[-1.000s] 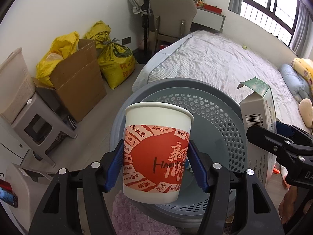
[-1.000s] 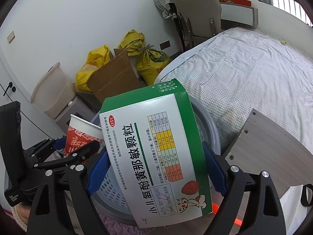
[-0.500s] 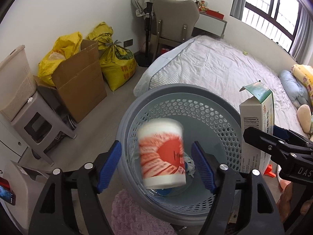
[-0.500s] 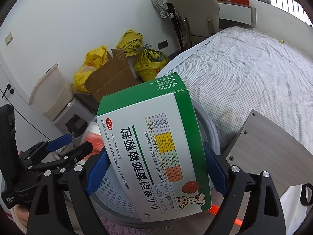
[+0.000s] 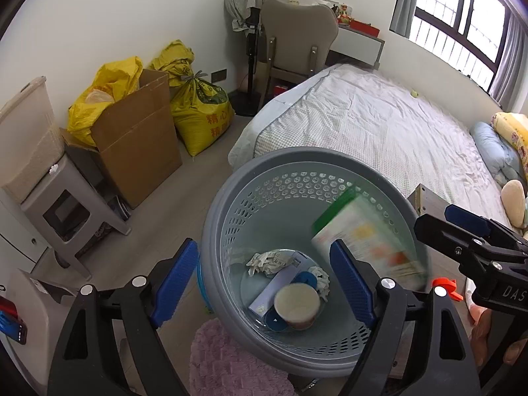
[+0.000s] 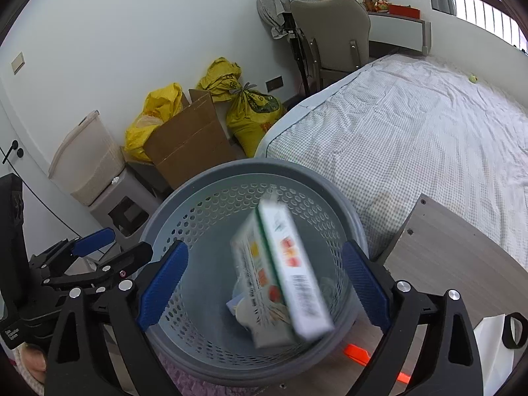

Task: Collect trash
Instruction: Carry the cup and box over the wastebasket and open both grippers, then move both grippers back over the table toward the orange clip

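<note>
**Both hand-held grippers spread over a grey trash basket, with a medicine box blurred inside its mouth.**

The left hand-held gripper stands with its blue pads wide apart and empty, low in the left wrist frame; the right hand-held gripper is likewise spread, gripping nothing. Between the right pads, at frame centre, the green-and-white medicine box appears tilted and motion-blurred within the rim of the perforated grey basket, touching neither pad. In the left wrist view the box lies toward the basket's right wall. On the basket floor, lower centre, a red-and-white paper cup sits mouth-up beside crumpled paper. A cardboard carton and yellow sacks occupy the upper left; the bed fills the upper right.
</note>
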`<state>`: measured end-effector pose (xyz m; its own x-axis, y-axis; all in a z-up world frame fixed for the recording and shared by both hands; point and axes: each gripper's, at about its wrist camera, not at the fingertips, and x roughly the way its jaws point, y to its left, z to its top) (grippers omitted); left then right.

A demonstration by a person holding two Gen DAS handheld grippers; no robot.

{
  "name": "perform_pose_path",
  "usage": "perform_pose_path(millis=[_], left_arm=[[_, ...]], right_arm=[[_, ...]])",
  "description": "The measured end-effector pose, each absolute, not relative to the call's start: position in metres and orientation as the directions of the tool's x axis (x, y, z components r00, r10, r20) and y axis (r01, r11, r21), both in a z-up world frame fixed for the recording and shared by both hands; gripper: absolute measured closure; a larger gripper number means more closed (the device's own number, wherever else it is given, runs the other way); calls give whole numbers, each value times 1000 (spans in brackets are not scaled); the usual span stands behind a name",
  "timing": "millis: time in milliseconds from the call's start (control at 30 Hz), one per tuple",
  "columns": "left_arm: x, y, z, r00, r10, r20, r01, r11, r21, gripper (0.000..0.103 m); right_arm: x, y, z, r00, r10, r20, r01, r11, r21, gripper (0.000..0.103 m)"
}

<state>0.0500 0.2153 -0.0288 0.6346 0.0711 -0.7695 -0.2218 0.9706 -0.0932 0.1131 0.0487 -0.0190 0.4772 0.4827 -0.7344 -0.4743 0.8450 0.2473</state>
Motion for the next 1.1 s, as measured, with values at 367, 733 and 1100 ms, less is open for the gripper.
perform_pose_path(millis=[367, 733, 1100], left_arm=[[46, 216, -27, 640, 74, -765, -222, 971, -92, 20], [39, 214, -22, 645, 84, -760, -224, 971, -83, 17], [24, 208, -13, 662, 93, -744, -218, 973, -73, 14]], right_arm=[[110, 44, -14, 488, 484, -727, -467, 848, 251, 13], [97, 37, -8, 507, 475, -719, -461, 855, 240, 13], [77, 22, -2, 533, 465, -707, -439, 866, 239, 13]])
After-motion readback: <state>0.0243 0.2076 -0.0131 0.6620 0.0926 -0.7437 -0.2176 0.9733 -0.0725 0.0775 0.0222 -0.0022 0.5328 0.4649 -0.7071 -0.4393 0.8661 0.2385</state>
